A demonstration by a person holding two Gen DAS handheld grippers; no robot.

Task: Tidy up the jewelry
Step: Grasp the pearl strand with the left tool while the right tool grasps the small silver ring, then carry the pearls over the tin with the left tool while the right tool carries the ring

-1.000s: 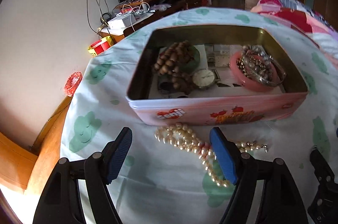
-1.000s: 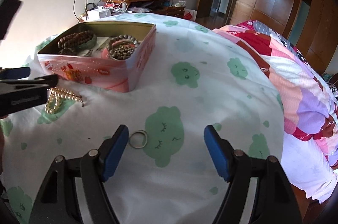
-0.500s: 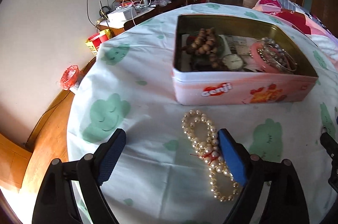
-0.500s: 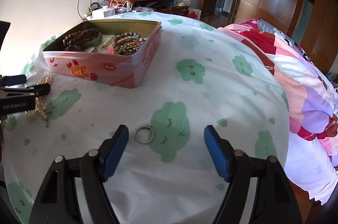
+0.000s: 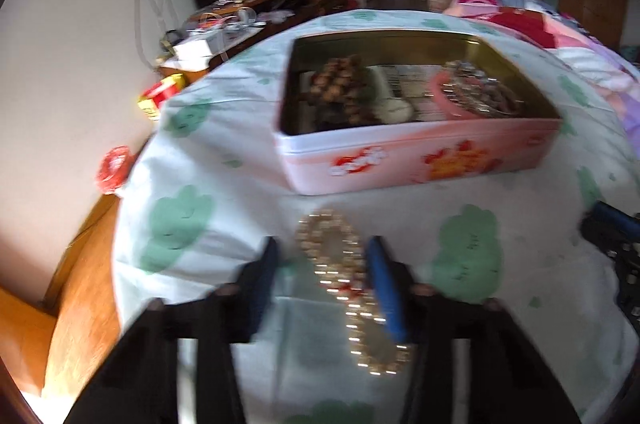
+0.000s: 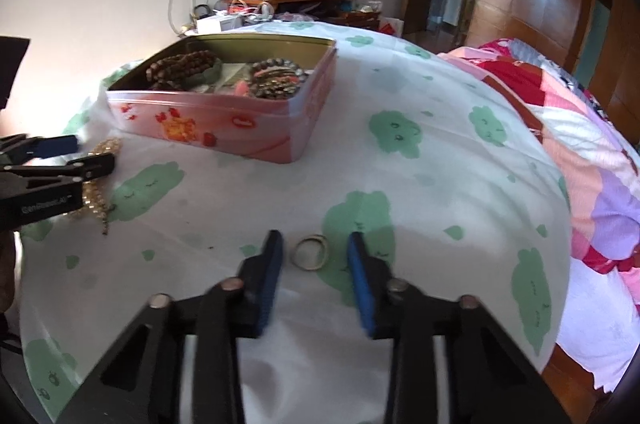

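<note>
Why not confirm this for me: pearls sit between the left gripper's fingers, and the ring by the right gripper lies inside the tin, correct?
Not quite. The ring lies on the sheet between the right gripper fingers, outside the tin, as the right wrist view shows. The rest holds.

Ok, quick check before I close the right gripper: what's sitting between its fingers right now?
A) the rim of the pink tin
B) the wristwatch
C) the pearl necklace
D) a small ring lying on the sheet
D. In the right wrist view the small ring lies flat on the sheet between the open fingers of the right gripper; the pearl necklace is over by the left gripper.
</note>
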